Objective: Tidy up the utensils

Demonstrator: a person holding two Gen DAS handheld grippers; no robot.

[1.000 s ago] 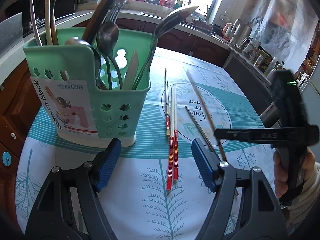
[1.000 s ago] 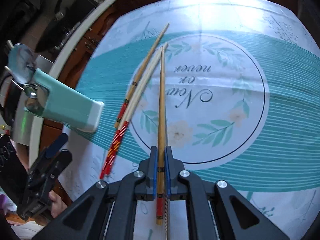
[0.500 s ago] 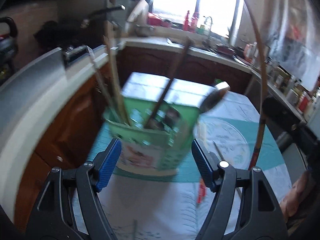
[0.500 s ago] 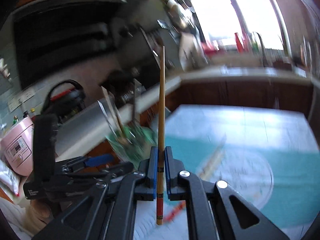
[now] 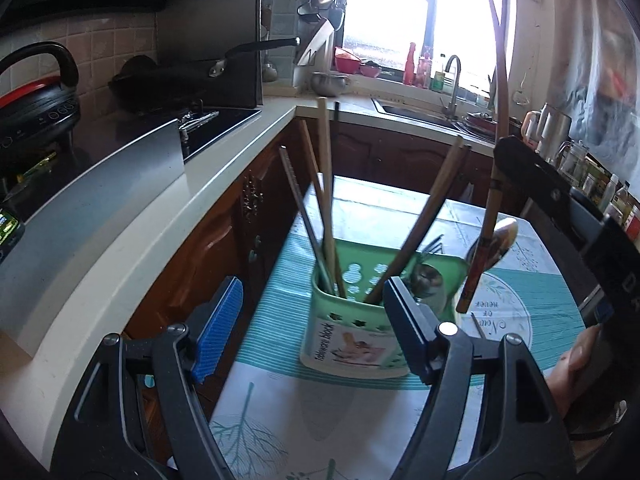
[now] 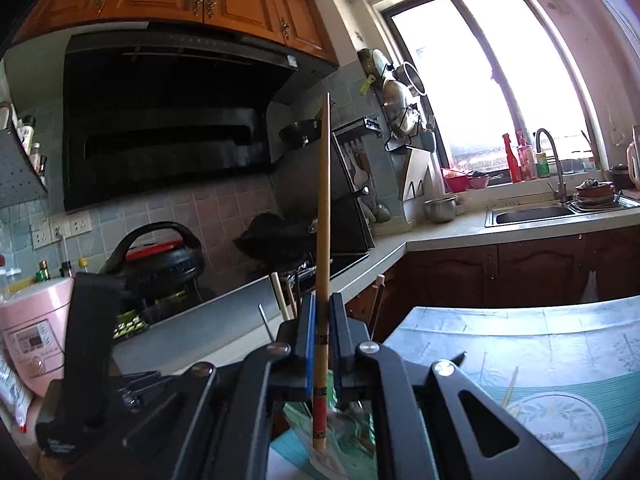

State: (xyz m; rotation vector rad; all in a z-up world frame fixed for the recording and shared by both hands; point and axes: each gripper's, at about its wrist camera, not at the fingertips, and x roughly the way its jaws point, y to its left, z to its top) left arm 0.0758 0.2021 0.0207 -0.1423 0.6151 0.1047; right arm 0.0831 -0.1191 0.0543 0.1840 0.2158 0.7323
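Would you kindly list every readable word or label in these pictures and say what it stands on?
"Tableware block": the label on the green utensil holder.
"Now or never", seen upside down: the round print on the tablecloth.
Bottle labels by the window: too small to read.

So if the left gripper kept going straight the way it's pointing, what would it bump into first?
Most likely the green holder. The open left gripper points down at it, with its right finger already overlapping the holder's near side. How far off it is remains unclear.

Background: range hood (image 6: pixel 168 120) above a wok (image 5: pixel 176 80); pink rice cooker (image 6: pixel 32 332) at left; sink (image 6: pixel 528 214) and faucet (image 6: pixel 554 160) below the window (image 6: pixel 480 80).
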